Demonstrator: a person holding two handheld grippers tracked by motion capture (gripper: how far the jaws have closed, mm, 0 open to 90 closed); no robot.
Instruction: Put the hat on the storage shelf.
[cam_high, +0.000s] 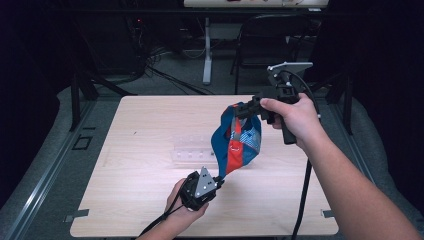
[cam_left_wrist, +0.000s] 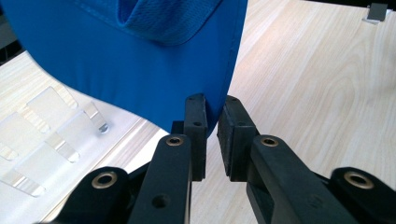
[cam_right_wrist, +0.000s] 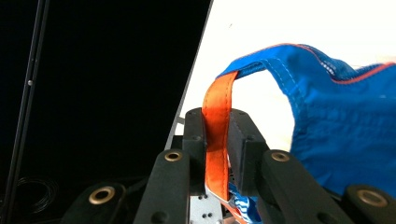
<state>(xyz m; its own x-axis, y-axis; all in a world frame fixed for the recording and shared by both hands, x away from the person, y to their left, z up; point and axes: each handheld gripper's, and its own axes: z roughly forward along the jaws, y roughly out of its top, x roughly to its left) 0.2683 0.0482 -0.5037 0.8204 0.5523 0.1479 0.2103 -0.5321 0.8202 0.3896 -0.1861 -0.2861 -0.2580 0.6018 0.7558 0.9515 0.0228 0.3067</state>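
Note:
A blue cap (cam_high: 239, 142) with orange trim hangs above the wooden table (cam_high: 145, 125). My right gripper (cam_high: 241, 111), up at the right, is shut on the cap's orange back strap (cam_right_wrist: 217, 135), which runs down between its pads. In the right gripper view the cap's blue crown (cam_right_wrist: 336, 121) drapes off to the right. Lower down, my left gripper (cam_high: 220, 178) meets the bottom tip of the cap's brim (cam_left_wrist: 140, 70). In the left gripper view that tip sits between the jaws of the left gripper (cam_left_wrist: 212, 105), and both pads touch it.
A clear plastic rack (cam_high: 192, 150) lies flat on the table behind the cap, and the left gripper view has the rack (cam_left_wrist: 46, 135) at its left. A table leg and a dark chair (cam_high: 270, 35) stand beyond the far edge. Cables trail from both grippers.

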